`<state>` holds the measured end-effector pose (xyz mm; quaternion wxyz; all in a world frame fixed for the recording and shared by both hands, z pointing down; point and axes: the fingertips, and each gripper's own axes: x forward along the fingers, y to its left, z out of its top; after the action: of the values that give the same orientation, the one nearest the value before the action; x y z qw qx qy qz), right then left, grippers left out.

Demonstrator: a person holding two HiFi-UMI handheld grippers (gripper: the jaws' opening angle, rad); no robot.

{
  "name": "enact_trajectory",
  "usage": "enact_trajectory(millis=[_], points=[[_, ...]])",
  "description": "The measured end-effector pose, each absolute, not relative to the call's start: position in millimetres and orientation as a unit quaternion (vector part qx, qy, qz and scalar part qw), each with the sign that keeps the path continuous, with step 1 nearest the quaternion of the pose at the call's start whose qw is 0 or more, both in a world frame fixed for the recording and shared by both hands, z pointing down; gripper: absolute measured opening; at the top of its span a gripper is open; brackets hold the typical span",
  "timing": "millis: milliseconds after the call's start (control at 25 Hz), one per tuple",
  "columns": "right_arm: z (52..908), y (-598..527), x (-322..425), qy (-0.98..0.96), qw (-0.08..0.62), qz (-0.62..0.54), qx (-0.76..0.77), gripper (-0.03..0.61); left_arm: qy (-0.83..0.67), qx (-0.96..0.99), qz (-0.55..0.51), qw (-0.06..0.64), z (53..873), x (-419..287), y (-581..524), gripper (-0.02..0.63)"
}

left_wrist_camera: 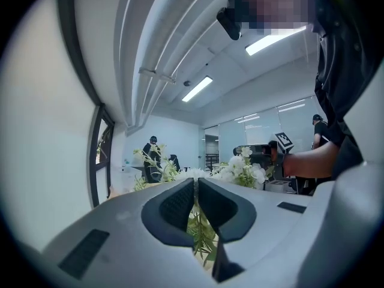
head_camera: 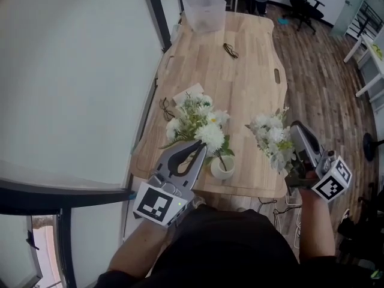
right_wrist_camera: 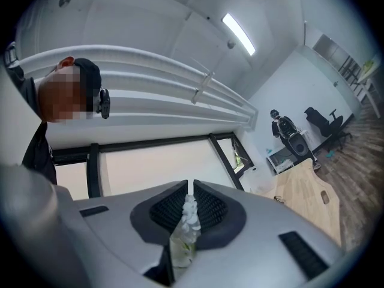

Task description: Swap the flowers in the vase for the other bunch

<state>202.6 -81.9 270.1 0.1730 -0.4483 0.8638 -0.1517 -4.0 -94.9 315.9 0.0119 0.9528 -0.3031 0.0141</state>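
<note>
A small white vase (head_camera: 222, 168) stands near the front edge of the wooden table (head_camera: 246, 83). Over it hangs a bunch of white flowers (head_camera: 198, 122) with green leaves, and one stem reaches down toward the vase's mouth. My left gripper (head_camera: 202, 144) is shut on this bunch's stems, whose leaves show between the closed jaws of the left gripper (left_wrist_camera: 196, 183). To the right my right gripper (head_camera: 296, 130) holds the other white bunch (head_camera: 272, 138) above the table's front right corner. A white sprig (right_wrist_camera: 189, 212) sits pinched between the jaws of the right gripper (right_wrist_camera: 189, 192).
A clear plastic bin (head_camera: 204, 8) stands at the table's far end, with dark glasses (head_camera: 230, 51) in front of it. A second dark pair (head_camera: 167, 108) and a card (head_camera: 187, 93) lie behind the flowers. A window wall runs along the left, and an office chair (head_camera: 307, 11) stands at the far right.
</note>
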Motion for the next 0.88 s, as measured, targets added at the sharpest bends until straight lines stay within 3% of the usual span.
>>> enact_trajectory(millis=[880], points=[[228.9, -88.6, 150.4, 0.859, 0.23, -0.142, -0.434, 0.048, -0.308, 0.95, -0.046, -0.017, 259.7, -55.2, -136.6, 0.026]])
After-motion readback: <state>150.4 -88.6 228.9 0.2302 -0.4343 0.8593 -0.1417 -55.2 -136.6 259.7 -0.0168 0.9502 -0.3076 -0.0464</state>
